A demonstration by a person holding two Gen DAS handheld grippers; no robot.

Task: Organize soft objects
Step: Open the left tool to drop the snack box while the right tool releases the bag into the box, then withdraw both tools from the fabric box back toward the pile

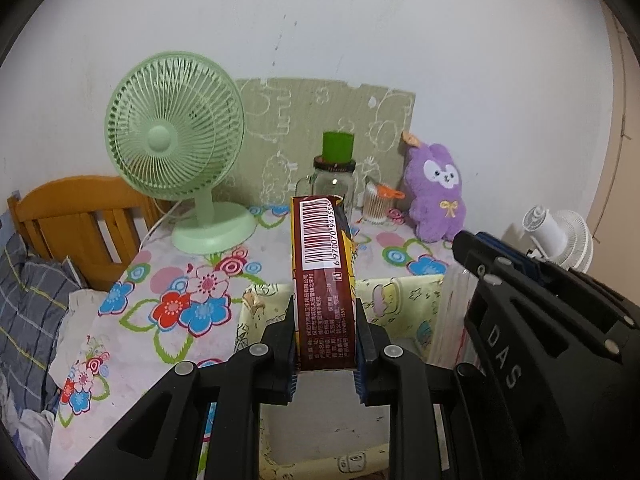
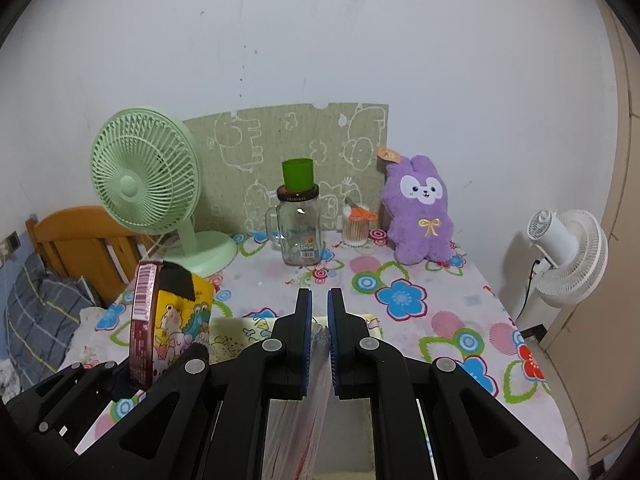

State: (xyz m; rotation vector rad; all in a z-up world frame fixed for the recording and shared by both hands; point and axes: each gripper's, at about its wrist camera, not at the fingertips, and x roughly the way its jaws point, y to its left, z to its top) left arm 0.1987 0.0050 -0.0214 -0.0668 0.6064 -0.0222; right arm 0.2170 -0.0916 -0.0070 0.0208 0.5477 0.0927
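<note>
The left gripper [image 1: 325, 322] is clamping its jaws on the brown barcoded tissue pack [image 1: 324, 276], standing upright between them toward 12 o'clock. The right gripper [image 2: 319, 320] is pinching a clear striped plastic bag [image 2: 298, 412] hanging toward 6 o'clock above the floral worktop [image 2: 440, 320].

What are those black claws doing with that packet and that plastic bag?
A person is tidying soft things with a claw in each hand. The left claw is shut on a brown tissue packet with a barcode, holding it upright. The right claw is pinching a clear plastic bag that hangs down from it. Both are over a yellow cartoon-print fabric box at the near edge of the flowery table. The purple plush bunny sits untouched at the back by the wall.
</note>
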